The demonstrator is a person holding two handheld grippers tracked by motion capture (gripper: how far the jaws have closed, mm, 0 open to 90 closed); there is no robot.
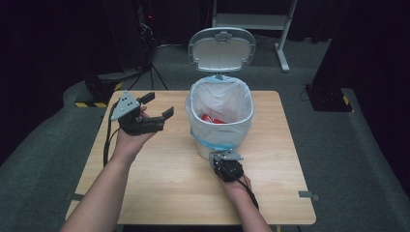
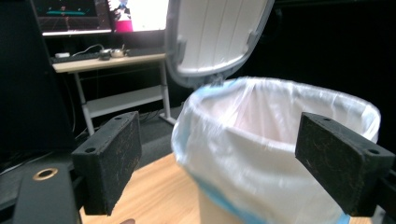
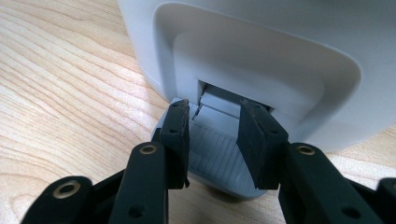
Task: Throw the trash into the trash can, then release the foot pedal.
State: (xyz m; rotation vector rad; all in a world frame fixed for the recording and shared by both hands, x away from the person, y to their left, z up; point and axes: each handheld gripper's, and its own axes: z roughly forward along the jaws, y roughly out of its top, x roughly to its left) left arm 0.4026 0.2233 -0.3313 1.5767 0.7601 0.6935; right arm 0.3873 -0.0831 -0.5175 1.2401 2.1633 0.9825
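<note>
The bin (image 1: 220,121) stands mid-table (image 1: 164,188), lid (image 1: 221,48) tipped up and back, its bag (image 1: 232,104) holding something red (image 1: 212,119). The pedal (image 3: 217,154) juts from the base toward the person, and the right gripper (image 3: 215,142) sits on it — jaws part-open with a narrow gap, resting on the ribbed top rather than pinching it, probably pressing it down to hold the lid open. The left gripper (image 1: 153,107) hangs raised just left of the rim, jaws spread wide and empty, aimed at the bag. The mouth lies to its right — so any drop would likely fall to that hand.
</note>
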